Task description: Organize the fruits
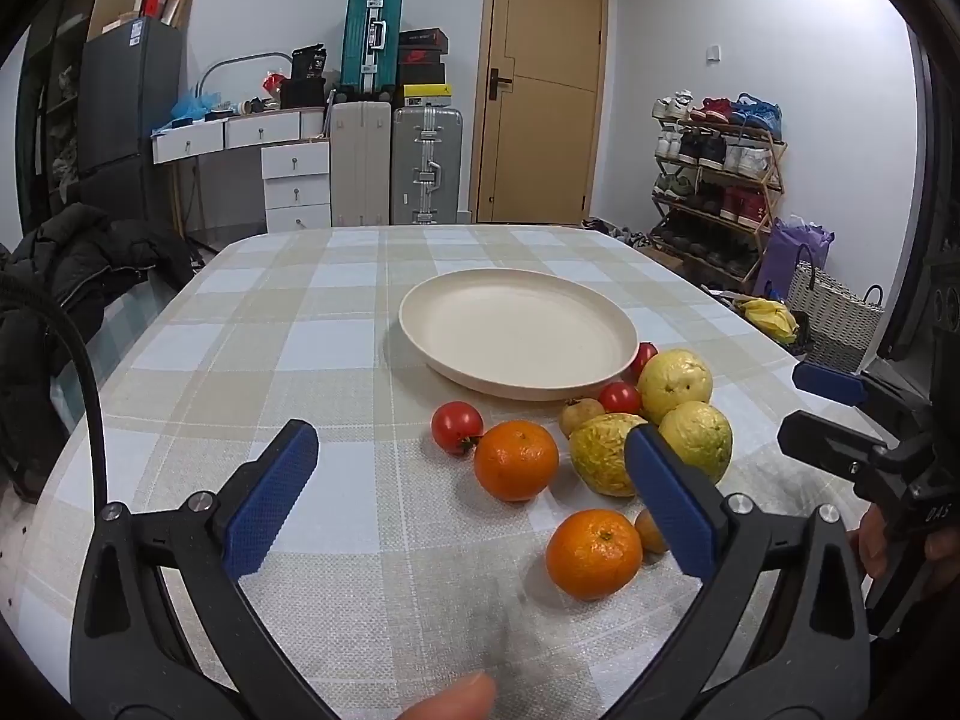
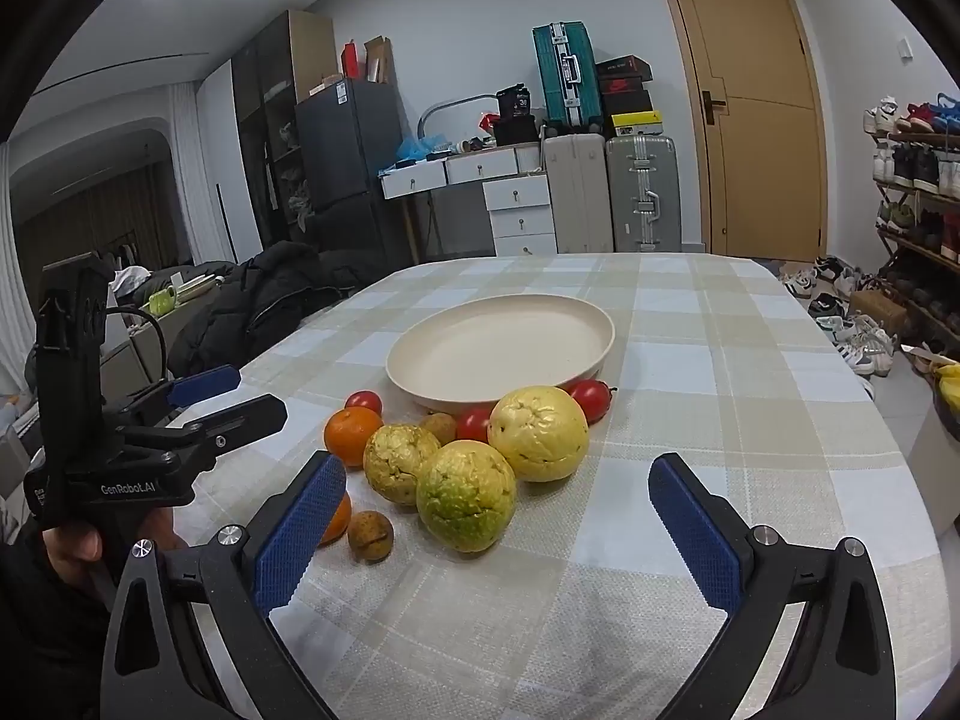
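3 guavas [image 2: 465,495], 2 oranges [image 1: 516,459], 3 tomatoes [image 1: 457,426] – 1 plate [image 1: 517,333], w/ nothing on it.

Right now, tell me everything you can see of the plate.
The plate is round, cream-coloured and matte, maybe plastic, with a flat floor and a low raised rim. It holds nothing and looks clean. It sits level and upright on the checked tablecloth, towards the middle of the table, just beyond the pile of fruit. Two tomatoes lie close against its near edge; whether they touch it cannot be told. Neither gripper is near it.
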Tool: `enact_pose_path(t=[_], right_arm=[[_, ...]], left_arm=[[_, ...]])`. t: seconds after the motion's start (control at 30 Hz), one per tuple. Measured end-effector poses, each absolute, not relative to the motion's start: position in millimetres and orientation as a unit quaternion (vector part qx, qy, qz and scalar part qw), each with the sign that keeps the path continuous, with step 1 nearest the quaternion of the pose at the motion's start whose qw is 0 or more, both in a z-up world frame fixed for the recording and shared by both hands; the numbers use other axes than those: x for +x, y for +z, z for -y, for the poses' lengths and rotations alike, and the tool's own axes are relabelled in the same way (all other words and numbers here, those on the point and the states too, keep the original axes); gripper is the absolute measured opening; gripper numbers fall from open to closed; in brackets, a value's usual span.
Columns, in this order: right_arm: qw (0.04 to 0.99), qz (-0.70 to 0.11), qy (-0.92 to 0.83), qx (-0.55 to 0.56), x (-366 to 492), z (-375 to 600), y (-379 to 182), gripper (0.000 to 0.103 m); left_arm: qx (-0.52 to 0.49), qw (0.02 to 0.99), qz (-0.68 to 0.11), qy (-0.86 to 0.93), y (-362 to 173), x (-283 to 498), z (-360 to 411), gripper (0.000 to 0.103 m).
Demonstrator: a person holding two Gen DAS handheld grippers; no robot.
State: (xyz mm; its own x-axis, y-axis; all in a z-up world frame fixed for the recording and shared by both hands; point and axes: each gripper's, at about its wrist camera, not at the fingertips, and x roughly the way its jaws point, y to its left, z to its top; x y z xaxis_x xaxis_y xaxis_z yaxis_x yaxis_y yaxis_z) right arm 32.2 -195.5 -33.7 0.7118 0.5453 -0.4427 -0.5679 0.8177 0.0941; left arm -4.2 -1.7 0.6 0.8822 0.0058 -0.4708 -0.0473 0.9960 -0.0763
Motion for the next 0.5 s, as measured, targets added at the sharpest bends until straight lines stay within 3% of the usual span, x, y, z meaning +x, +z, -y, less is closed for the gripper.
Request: enact_pose_path(t=[0.5], right_arm=[[0.925, -0.232, 0.300, -0.028, 31.7, 198.8, -32.3, 0.103]], left_arm=[[-0.042, 0.969, -0.244, 0.013, 1.0, -5.3, 1.1, 0.102]])
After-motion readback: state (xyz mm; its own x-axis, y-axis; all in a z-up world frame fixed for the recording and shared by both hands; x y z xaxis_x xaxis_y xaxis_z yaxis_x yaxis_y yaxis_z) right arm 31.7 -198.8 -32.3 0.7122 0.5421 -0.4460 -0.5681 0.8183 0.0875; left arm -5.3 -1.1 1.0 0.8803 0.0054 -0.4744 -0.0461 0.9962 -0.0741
